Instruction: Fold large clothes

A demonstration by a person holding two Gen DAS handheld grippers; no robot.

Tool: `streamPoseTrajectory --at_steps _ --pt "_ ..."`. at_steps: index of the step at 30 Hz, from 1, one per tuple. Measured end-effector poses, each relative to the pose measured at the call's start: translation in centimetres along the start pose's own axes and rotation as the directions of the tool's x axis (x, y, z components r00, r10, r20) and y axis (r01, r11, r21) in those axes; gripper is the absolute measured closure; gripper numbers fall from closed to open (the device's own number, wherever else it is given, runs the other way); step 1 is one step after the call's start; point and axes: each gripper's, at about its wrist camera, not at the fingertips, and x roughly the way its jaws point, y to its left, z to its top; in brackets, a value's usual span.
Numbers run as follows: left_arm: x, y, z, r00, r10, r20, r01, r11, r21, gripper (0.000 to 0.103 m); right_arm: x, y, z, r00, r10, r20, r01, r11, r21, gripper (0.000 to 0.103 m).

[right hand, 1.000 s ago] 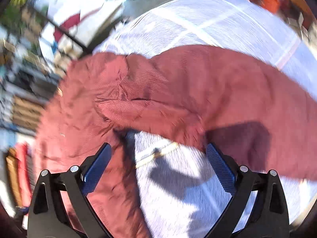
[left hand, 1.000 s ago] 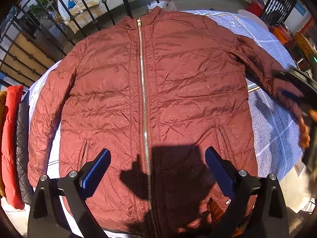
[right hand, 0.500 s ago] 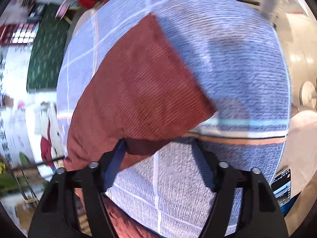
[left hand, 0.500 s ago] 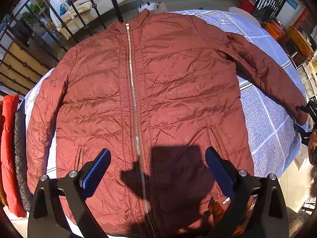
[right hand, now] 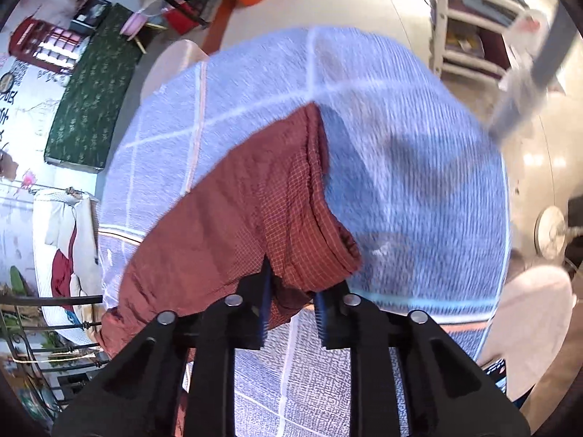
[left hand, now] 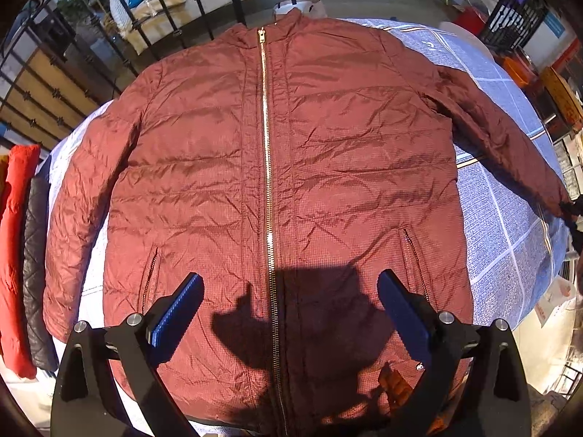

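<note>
Fingers (right hand: 267,298) of the right gripper (right hand: 291,307) are clamped on the jacket's sleeve cuff (right hand: 309,240). Left gripper (left hand: 289,322) fingers stand wide apart above the jacket's hem, holding nothing. Beyond them the maroon jacket (left hand: 277,182) lies flat, zipped, front up, on the desk's blue checked cloth (left hand: 510,240), its collar farthest away.

You will find no legible text, label, brand or number in either wrist view.
</note>
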Motion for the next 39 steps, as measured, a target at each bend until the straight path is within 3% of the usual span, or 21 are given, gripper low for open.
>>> streamPoseTrajectory --at_steps 4,6,9,13,16,21,24,29,31,35,39 --pt "-0.3 0.3 -0.1 1.0 -0.004 0.016 0.004 1.0 -0.004 0.009 -3.5 3.0 2.4 0.995 0.004 0.098 0.003 0.998 -0.07 0.089" --pt "-0.6 0.6 -0.2 1.0 -0.004 0.028 0.005 1.0 -0.01 0.009 -5.4 3.5 4.6 0.99 0.044 0.134 -0.039 0.998 -0.04 0.09" --pt "-0.8 1.7 -0.6 0.999 -0.006 0.032 0.007 0.999 -0.039 0.009 -5.4 5.4 7.6 0.989 0.058 0.133 -0.055 0.998 -0.03 0.091" --pt "-0.7 4.0 -1.5 1.0 -0.002 0.026 0.005 0.994 -0.11 0.009 -5.8 11.0 6.8 0.985 0.03 0.173 0.009 0.974 -0.225 0.091" --pt "-0.5 5.5 -2.2 1.0 0.011 0.02 -0.008 0.989 -0.149 0.009 -6.6 16.0 4.3 0.976 0.053 0.21 0.038 0.912 -0.408 0.091" --pt "-0.2 8.0 -3.2 0.999 0.045 0.015 -0.041 0.98 -0.194 0.009 -7.5 26.6 -2.4 0.969 0.199 0.144 -0.053 0.742 -0.669 0.091" --pt "-0.2 9.4 -3.4 0.998 0.063 0.015 -0.058 0.973 -0.223 0.009 -7.3 33.0 -8.8 0.961 0.278 0.006 -0.172 0.61 -0.774 0.091" --pt "-0.5 12.4 -4.2 0.995 0.098 0.018 -0.09 0.96 -0.266 0.009 -5.0 41.0 -24.9 0.932 0.276 -0.233 -0.31 0.282 -0.908 0.091" --pt "-0.6 13.5 -4.6 0.993 0.115 0.017 -0.106 0.955 -0.278 0.009 -3.8 42.6 -30.4 0.922 0.258 -0.289 -0.34 0.18 -0.923 0.091" --pt "-0.5 15.8 -5.6 0.991 0.136 -0.001 -0.13 0.943 -0.305 0.009 -0.3 44.1 -40.7 0.909 0.165 -0.382 -0.395 0.052 -0.917 0.091" --pt "0.2 18.0 -6.7 0.989 0.143 -0.022 -0.142 0.93 -0.339 0.009 2.6 43.7 -47.9 0.909 0.062 -0.412 -0.412 -0.021 -0.911 0.091"
